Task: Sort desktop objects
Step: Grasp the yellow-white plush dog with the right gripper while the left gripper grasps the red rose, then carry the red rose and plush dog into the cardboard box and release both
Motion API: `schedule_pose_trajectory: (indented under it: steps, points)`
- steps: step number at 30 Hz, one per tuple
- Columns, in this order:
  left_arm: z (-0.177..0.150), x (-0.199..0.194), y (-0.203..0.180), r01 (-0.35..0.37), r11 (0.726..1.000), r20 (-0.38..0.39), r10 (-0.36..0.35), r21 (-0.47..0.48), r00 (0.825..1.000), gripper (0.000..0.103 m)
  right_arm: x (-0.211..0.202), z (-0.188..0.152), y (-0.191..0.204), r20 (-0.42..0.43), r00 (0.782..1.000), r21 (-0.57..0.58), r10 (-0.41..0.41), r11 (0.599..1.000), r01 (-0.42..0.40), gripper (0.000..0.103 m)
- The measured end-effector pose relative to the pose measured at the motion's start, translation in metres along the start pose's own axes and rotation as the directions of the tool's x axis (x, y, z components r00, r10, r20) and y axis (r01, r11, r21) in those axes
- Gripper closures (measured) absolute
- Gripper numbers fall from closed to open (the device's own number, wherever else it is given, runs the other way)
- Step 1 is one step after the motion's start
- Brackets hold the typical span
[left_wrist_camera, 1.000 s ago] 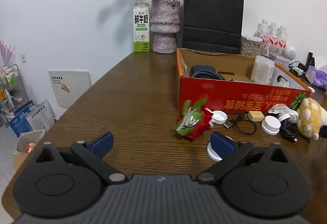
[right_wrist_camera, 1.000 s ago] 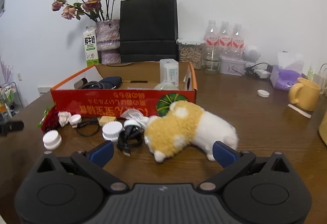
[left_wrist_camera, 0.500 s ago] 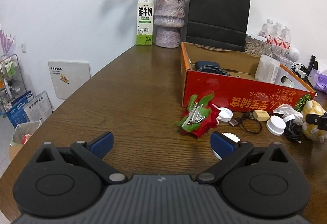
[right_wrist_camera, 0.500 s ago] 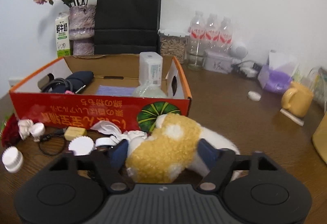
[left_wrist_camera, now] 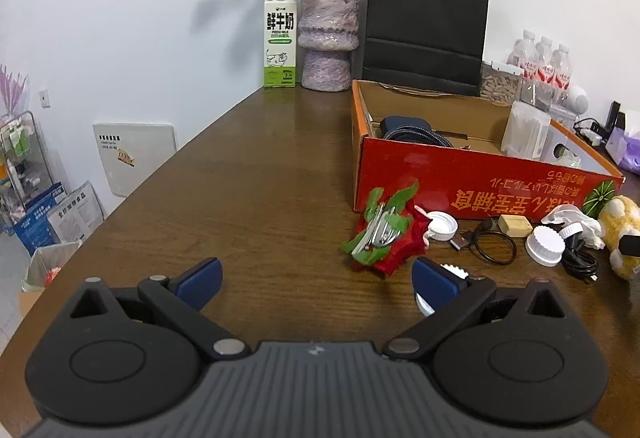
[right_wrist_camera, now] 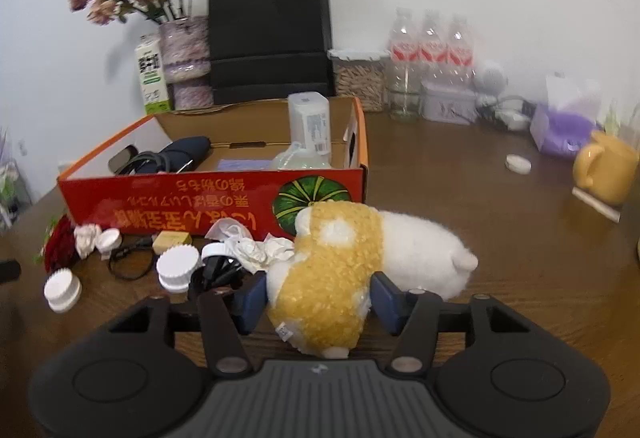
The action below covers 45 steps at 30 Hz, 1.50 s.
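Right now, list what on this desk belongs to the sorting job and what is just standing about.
Job:
plush toy, clamped in the right gripper
red box
white caps
cable loop
red-green clip
left gripper, open, holding nothing

Standing about:
vase
milk carton
black bag
water bottles
yellow mug

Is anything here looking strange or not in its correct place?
Yes. The red cardboard box has its printed text upside down. In front of it lies loose clutter: white caps, crumpled paper and a black cable. The plush toy lies on its side, squeezed by the right gripper.
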<state>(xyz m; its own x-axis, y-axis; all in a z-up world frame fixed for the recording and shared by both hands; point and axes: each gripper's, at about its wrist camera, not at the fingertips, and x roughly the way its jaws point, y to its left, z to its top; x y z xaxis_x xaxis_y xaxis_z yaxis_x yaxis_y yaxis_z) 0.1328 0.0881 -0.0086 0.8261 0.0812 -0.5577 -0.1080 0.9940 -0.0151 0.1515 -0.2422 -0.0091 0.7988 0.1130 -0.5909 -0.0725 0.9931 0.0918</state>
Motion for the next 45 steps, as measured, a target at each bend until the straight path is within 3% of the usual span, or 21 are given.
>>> schedule_pose_trajectory:
  steps: [3,5,8,10,13,16,19,20,21,36,45]
  points:
    - [0.007,0.012,-0.005,0.007,1.000,-0.017,-0.007,0.028,1.000,0.000,0.008,0.000,-0.005,-0.025,1.000,0.071,-0.014,0.997,0.016,0.032]
    - [0.011,0.021,-0.010,0.014,0.999,-0.028,-0.012,0.045,1.000,0.000,0.010,-0.002,-0.010,-0.030,1.000,0.114,-0.002,0.993,0.005,0.031]
    - [0.016,0.035,-0.014,0.022,0.998,-0.042,-0.020,0.054,0.999,0.000,0.012,-0.001,-0.010,-0.021,1.000,0.118,-0.007,0.993,0.009,0.032]
    - [0.019,0.043,-0.015,0.047,0.998,-0.049,-0.044,0.050,0.998,0.000,0.012,0.000,-0.011,-0.019,1.000,0.114,0.005,0.994,-0.003,0.044]
    - [0.020,0.055,-0.017,0.079,0.996,-0.077,-0.075,0.039,0.994,0.001,0.012,-0.001,-0.010,-0.013,1.000,0.097,0.005,0.995,-0.004,0.047]
    - [0.019,0.060,-0.015,0.112,0.994,-0.096,-0.110,0.014,0.989,0.016,0.009,-0.003,-0.010,0.000,1.000,0.083,0.010,0.996,-0.010,0.050]
    - [0.018,0.060,-0.013,0.123,0.992,-0.092,-0.122,0.005,0.988,0.042,0.006,-0.006,-0.011,0.011,1.000,0.073,0.013,0.997,-0.013,0.051]
    - [0.018,0.058,-0.012,0.131,0.991,-0.090,-0.131,0.002,0.987,0.056,0.005,-0.006,-0.011,0.013,1.000,0.071,0.014,0.997,-0.015,0.052]
    - [0.018,0.057,-0.012,0.138,0.990,-0.091,-0.137,-0.003,0.986,0.061,0.004,-0.007,-0.011,0.017,1.000,0.070,0.015,0.997,-0.016,0.052]
    - [0.018,0.014,-0.011,0.113,0.994,-0.010,-0.113,-0.007,0.994,0.062,-0.028,-0.015,-0.017,0.119,0.993,0.058,0.027,0.998,-0.034,0.057]
    - [0.026,-0.006,-0.019,0.137,0.991,0.035,-0.137,0.005,0.990,0.061,-0.050,-0.008,-0.016,0.188,0.981,0.047,0.041,0.998,-0.050,0.057]
